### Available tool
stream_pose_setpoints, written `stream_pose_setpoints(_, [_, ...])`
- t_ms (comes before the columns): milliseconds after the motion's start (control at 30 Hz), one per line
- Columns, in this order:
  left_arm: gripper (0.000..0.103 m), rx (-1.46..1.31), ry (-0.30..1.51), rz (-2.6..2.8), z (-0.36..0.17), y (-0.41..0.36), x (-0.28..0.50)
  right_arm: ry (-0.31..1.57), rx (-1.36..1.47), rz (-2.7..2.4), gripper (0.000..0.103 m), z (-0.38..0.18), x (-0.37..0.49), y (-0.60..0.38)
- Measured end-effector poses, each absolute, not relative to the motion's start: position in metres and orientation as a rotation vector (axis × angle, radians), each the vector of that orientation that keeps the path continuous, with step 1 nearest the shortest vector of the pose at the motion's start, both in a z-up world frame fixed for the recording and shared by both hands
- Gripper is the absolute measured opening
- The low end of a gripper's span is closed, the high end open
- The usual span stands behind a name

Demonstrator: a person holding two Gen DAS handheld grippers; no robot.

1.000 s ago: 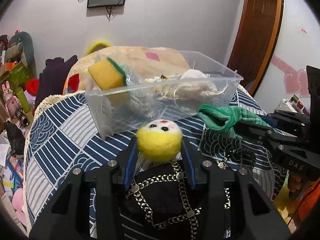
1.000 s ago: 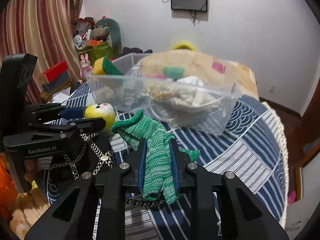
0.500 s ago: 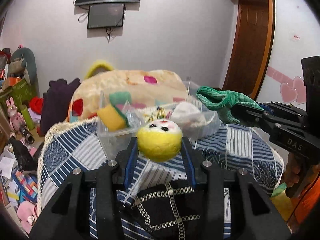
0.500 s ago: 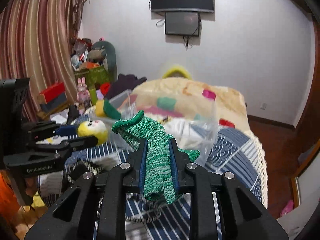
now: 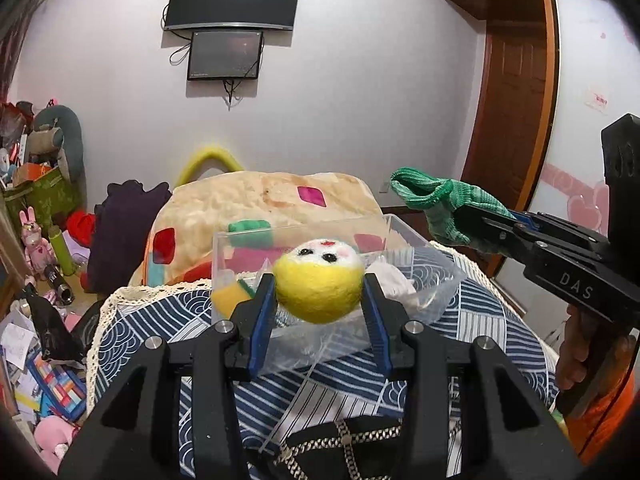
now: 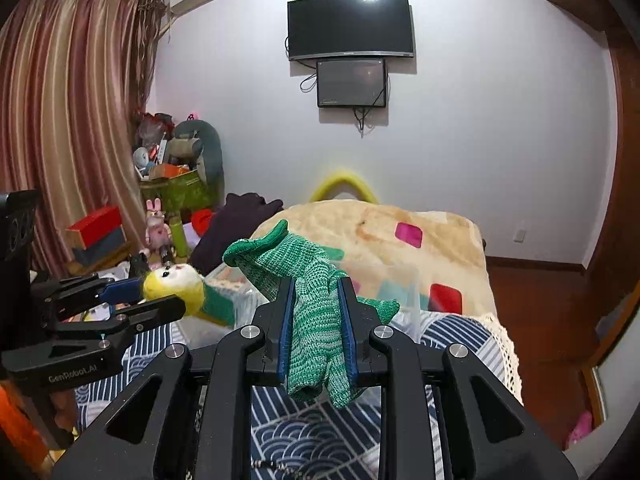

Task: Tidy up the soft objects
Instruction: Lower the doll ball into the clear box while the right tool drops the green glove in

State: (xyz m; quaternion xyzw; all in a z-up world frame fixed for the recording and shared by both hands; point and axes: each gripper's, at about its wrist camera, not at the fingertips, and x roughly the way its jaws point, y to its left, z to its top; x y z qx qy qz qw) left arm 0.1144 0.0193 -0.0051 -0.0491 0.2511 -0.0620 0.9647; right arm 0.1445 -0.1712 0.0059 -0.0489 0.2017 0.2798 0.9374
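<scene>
Left gripper [image 5: 320,300]: pinching yellow felt ball [image 5: 319,282] w/ face. Right gripper [image 6: 316,320]: clamping green knit glove [image 6: 308,292]. Both hovering above clear bin [image 5: 400,308].

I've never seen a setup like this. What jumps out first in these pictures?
Probably the yellow felt ball with a painted face, pinched in the left gripper just in front of a clear plastic bin on the blue patterned bedspread. Beside it, the right gripper clamps a green knitted glove, held up in the air. Behind both, a dark curved TV hangs on the wall.
</scene>
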Motion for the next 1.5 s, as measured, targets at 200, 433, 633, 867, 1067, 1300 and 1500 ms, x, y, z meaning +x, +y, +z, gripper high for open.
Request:
stream_pose_setpoints(200, [0.042, -0.082, 0.547, -0.104, -0.016, 0.015, 0.135, 0.417, -0.124, 0.553, 0.019, 0.006, 0.157, -0.161])
stream_pose_setpoints(433, [0.042, -0.088, 0.602, -0.107, -0.031, 0.014, 0.159, 0.459, -0.155, 0.540, 0.019, -0.004, 0.169, -0.151])
stream_pose_setpoints(633, [0.042, -0.062, 0.643, -0.109, -0.042, 0.004, 0.177, 0.530, -0.187, 0.558, 0.019, -0.020, 0.184, -0.143])
stream_pose_setpoints(867, [0.042, -0.068, 0.686, -0.104, -0.054, 0.002, 0.190, 0.588, -0.231, 0.544, 0.019, -0.035, 0.195, -0.140])
stream_pose_setpoints(1067, [0.042, -0.068, 0.688, -0.097, -0.054, 0.002, 0.192, 0.629, -0.232, 0.532, 0.019, -0.044, 0.204, -0.141])
stream_pose_setpoints(1300, [0.050, -0.075, 0.698, -0.100, -0.054, 0.003, 0.191, 0.657, -0.254, 0.521, 0.025, -0.049, 0.205, -0.137])
stream_pose_setpoints(1500, [0.057, -0.075, 0.687, -0.113, -0.050, 0.005, 0.181, 0.651, -0.262, 0.518, 0.036, -0.048, 0.200, -0.140])
